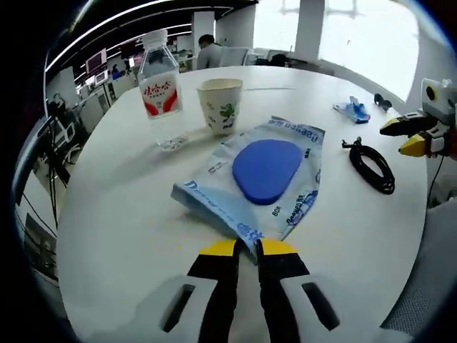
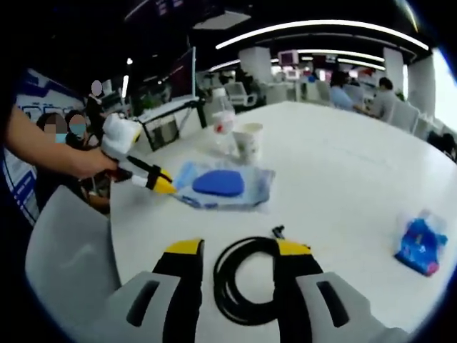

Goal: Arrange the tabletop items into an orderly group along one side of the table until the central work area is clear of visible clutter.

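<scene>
A round white surface (image 1: 128, 214) carries a scatter of items in an open-plan office. Largest among them, a pale blue wet-wipes pack (image 1: 260, 179) with a blue lid lies toward the middle of the surface; the left gripper (image 1: 246, 246) has its yellow-tipped jaws closed on the pack's near corner, which lifts slightly under the pinch. Beyond the pack, toward the far edge, a clear water bottle (image 1: 160, 89) with a red label stands upright beside a paper cup (image 1: 220, 105) printed with a green leaf. A coiled black cable (image 2: 246, 282) lies near the edge closest to the right gripper (image 2: 232, 249), whose jaws are spread wide to either side of the coil, apparently not yet touching it. A small blue packet (image 2: 420, 246) sits well apart, toward another stretch of the edge. The step in hand appears to be dragging the wipes pack out of the centre. Next, judging from the layout, the pack wants sliding toward the bottle and cup, and the right jaws must close on the cable to bring it along.
</scene>
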`<state>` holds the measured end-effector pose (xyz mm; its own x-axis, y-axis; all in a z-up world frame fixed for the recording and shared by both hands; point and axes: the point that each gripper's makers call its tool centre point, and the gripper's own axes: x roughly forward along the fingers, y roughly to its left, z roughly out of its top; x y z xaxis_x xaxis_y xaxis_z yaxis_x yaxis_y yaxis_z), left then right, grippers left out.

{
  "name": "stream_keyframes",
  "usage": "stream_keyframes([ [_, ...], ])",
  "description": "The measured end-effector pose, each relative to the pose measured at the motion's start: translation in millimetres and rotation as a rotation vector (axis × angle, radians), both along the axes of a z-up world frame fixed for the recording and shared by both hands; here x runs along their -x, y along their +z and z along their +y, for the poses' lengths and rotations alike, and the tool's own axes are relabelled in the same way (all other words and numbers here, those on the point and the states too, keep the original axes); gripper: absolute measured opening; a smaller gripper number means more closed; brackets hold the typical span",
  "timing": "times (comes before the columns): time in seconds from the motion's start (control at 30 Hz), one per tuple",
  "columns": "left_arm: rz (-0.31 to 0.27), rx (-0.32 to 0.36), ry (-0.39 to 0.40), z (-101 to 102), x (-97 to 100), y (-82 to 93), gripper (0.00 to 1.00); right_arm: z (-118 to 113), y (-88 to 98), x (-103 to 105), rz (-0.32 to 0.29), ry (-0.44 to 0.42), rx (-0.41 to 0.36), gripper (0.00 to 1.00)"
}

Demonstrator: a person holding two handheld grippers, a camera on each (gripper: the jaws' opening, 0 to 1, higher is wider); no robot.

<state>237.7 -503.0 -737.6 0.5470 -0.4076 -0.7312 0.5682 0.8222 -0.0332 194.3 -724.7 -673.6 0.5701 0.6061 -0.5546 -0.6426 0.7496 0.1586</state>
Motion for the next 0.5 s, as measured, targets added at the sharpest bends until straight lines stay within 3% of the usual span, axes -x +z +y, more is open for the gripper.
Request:
stream_keyframes([
  [0.23, 0.029, 0.010, 0.001, 2.6, 4.5, -1.0, 0.06, 6.2, 4.2, -2.1, 0.002, 0.006, -0.033, 0.35],
  [0.5, 0.039, -0.019, -0.065, 6.3, 19.6, -1.4, 0.05, 16.5, 1.2, 0.2, 0.007, 0.041, -0.028, 0.32],
])
